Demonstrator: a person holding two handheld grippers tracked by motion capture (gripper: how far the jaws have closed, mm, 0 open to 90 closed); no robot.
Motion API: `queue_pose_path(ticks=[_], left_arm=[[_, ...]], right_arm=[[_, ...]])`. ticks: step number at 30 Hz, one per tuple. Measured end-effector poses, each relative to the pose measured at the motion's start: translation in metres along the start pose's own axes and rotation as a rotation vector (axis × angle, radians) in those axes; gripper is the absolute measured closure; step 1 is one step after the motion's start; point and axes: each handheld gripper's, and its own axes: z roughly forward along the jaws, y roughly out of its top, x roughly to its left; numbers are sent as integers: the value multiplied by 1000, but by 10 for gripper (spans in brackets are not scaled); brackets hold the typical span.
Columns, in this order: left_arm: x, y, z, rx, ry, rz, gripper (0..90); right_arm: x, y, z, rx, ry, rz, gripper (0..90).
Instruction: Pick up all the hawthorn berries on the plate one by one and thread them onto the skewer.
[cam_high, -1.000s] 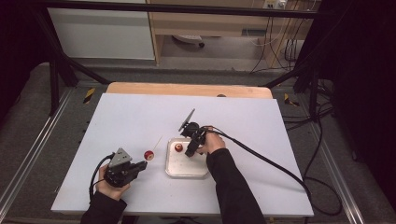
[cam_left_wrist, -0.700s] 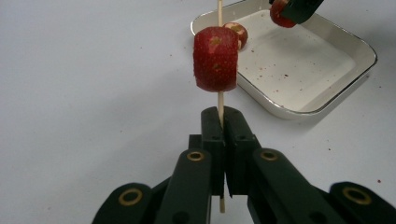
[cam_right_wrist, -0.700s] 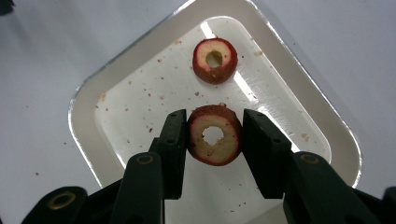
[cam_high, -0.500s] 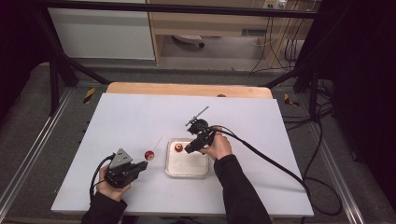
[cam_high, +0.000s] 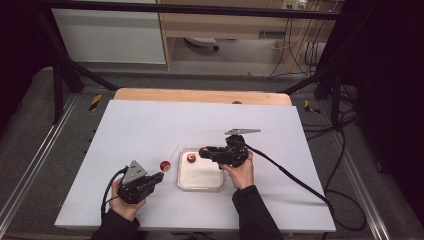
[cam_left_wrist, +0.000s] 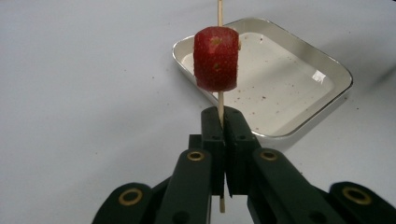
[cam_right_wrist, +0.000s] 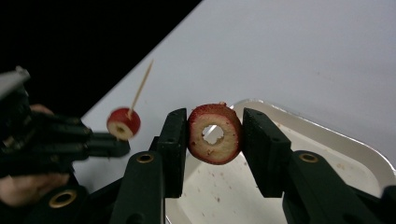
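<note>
Gripping a thin wooden skewer (cam_left_wrist: 220, 105) in my left gripper (cam_high: 159, 176), jaws clenched, one red fruit slice (cam_left_wrist: 215, 58) threaded on it. My right gripper (cam_high: 203, 151) grasps a cored fruit ring (cam_right_wrist: 215, 133) above the metal tray (cam_high: 216, 184), mid-tabletop (cam_high: 150, 125), just right of the skewer.

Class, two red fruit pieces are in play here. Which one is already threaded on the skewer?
The fruit piece above the left gripper, which pinches the wooden skewer running through it. The other, a cored ring, sits between the right gripper's jaws over the tray.
</note>
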Motion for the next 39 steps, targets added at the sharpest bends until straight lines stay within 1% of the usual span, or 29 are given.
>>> queue_pose_path(ticks=[1, 3, 8, 14, 17, 23, 24, 25, 26, 29, 30, 33, 34, 39], left_arm=[[-1, 1, 0, -1, 0, -1, 878], [-5, 2, 1, -6, -3, -2, 878], [-12, 3, 3, -18, -4, -15, 878], [-22, 7, 5, -32, -1, -36, 879], [-27, 10, 6, -37, -2, -46, 878], [-40, 18, 12, -46, -2, -52, 878], [-41, 20, 12, -48, 5, -52, 879], [-43, 21, 13, -52, 9, -56, 879], [-45, 23, 14, -59, 1, -69, 879], [-50, 29, 16, -74, -5, -86, 879], [-52, 31, 17, -75, -12, -90, 878], [-57, 35, 21, -77, -20, -93, 879], [-58, 36, 22, -77, -22, -96, 879], [-61, 39, 28, -74, -31, -110, 880]], right_arm=[[-1, -2, -1, -28, 16, 22, 620], [-1, -6, -1, -88, 34, 54, 621], [0, -10, 1, -205, 60, 97, 622], [3, -10, 2, -328, 64, 121, 623], [4, -9, 2, -383, 76, 131, 623], [5, -6, 0, -471, 54, 127, 624], [5, -5, -1, -488, 56, 131, 624], [5, -5, -1, -496, 55, 130, 624], [5, -4, -2, -509, 53, 131, 624], [4, -2, -3, -539, 57, 131, 624], [4, -2, -4, -543, 62, 138, 624], [4, 0, -5, -561, 65, 132, 624], [5, 0, -6, -567, 60, 128, 624], [5, 1, -7, -592, 69, 121, 625]])
